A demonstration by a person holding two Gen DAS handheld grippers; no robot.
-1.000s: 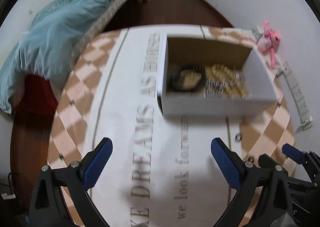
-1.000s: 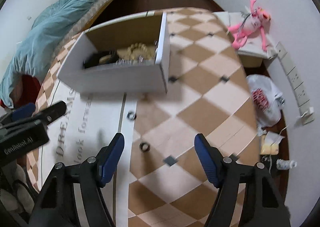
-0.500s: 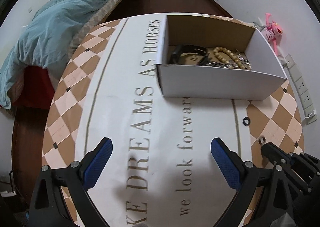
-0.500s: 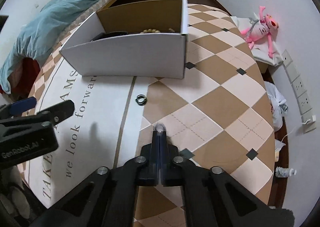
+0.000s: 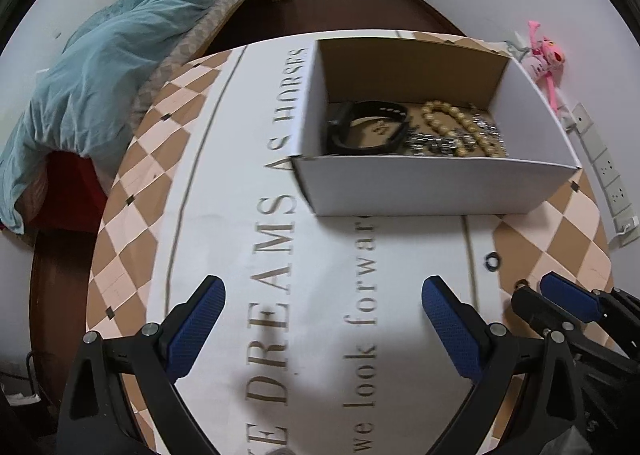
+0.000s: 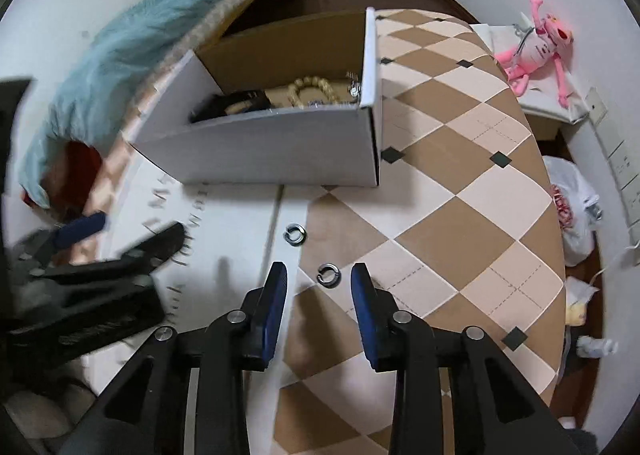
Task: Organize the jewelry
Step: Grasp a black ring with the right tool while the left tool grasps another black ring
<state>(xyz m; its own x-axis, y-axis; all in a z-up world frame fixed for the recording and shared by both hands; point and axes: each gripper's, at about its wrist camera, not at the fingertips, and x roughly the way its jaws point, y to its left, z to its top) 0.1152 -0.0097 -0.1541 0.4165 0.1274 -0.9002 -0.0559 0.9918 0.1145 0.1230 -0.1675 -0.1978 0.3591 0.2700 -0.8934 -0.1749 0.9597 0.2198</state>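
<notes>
The right hand-held gripper [image 6: 319, 275] points steeply down at the worktop [image 6: 452, 183], its 2 blue pads partly spread; its jaws have just been opening. A small dark ring [image 6: 328, 273] lies flat on the checked cloth between the fingertips, touching neither pad. A 2nd ring [image 6: 295, 233] lies just beyond it at 11 o'clock, on the border where the white lettered panel meets the brown and cream diamonds.

Further off at 12 o'clock stands the white cardboard box [image 6: 256, 153], open at the top. Inside it, seen from the right wrist, are a black band [image 6: 230, 105] on the left and a string of pale beads [image 6: 314, 89] to its right, with some silvery pieces near the right wall.

The left hand-held gripper [image 5: 323, 297] hangs over the white lettered panel [image 5: 276, 255], its jaws spread wide with nothing between them. From its camera the box [image 5: 432, 187] sits at 1 o'clock, and the black band [image 5: 368, 127], beads [image 5: 460, 123] and silver chain [image 5: 434, 143] show on its floor. The right hand-held gripper [image 5: 532, 293] appears at 3 o'clock there, with a ring [image 5: 491, 262] just beyond its tips.

A pink plush toy [image 6: 536, 51] lies off the worktop at 2 o'clock.
</notes>
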